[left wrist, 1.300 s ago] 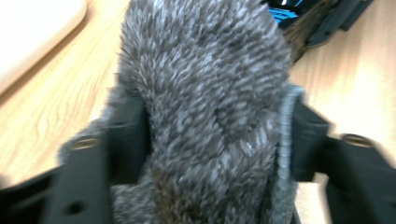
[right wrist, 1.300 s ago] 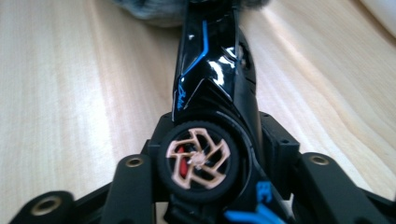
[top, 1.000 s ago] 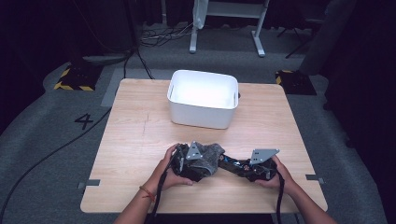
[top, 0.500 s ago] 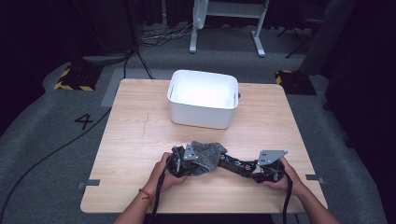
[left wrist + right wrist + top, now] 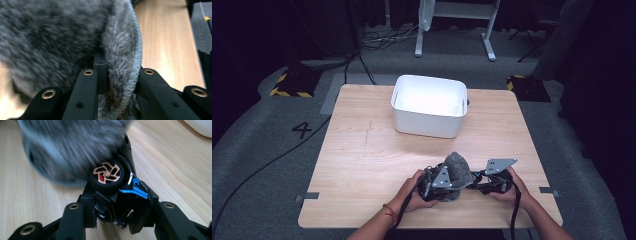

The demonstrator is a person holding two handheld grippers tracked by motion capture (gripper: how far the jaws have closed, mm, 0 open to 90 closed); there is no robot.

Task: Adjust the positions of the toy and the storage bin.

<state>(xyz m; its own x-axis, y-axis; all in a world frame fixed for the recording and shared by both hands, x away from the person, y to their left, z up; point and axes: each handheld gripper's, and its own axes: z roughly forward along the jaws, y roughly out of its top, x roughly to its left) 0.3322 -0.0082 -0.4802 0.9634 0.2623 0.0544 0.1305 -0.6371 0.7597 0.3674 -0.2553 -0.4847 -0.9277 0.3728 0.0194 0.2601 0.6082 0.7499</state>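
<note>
High view shows a white bin (image 5: 429, 105) at twelve o'clock on the table (image 5: 362, 160), its inside bare white. At six o'clock the left gripper (image 5: 447, 181) has just clamped on a grey fuzzy cloth (image 5: 458, 167); the right gripper (image 5: 484, 182) grips a black toy car (image 5: 117, 185).

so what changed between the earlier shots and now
The left gripper moved rightward toward the right gripper, and its jaws have just been closing; they now pinch the fuzzy grey cloth, which has bunched up over the black toy car. The right gripper stayed shut on the car, and the white plastic bin kept its place on the wooden table.
</note>
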